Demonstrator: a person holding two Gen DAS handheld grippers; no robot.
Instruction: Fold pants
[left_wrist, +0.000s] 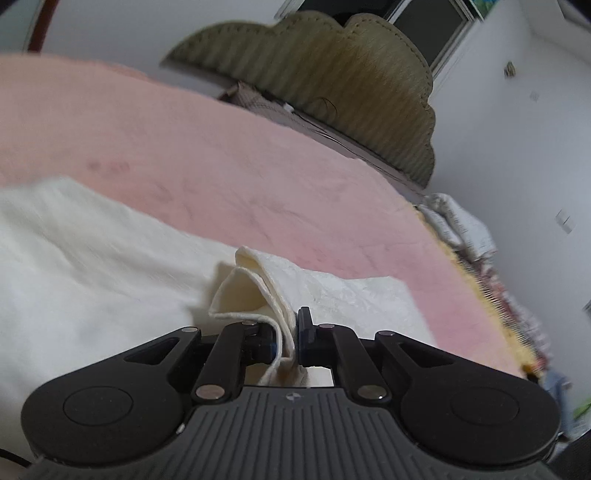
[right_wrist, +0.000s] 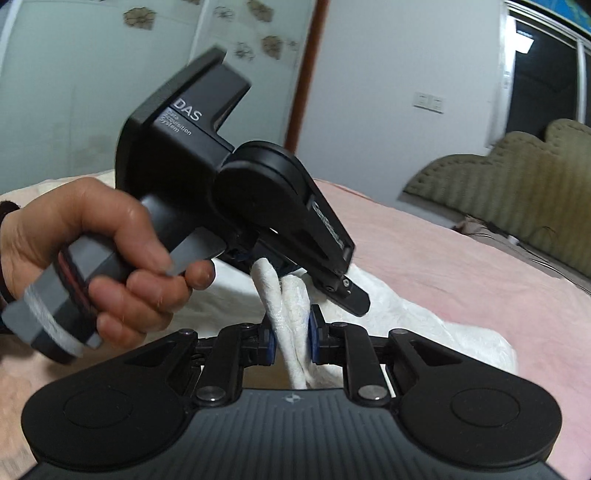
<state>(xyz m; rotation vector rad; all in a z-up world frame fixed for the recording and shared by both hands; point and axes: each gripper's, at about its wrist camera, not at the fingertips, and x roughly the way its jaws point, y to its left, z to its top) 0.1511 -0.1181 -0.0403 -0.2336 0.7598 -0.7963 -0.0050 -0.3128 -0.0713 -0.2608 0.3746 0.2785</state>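
The white pants (left_wrist: 92, 254) lie spread on a pink bed cover (left_wrist: 184, 147). My left gripper (left_wrist: 286, 332) is shut on a folded edge of the pants, which sticks up between its fingers. My right gripper (right_wrist: 290, 338) is shut on a bunched strip of the same pants (right_wrist: 406, 325), lifted off the bed. In the right wrist view the left gripper (right_wrist: 295, 273) sits just ahead, held by a hand (right_wrist: 92, 236), gripping the cloth close above my right gripper.
A padded olive headboard (left_wrist: 351, 85) stands at the far end of the bed. Patterned bedding (left_wrist: 461, 225) is heaped at the bed's right edge. White walls and a dark window (right_wrist: 543, 74) are behind.
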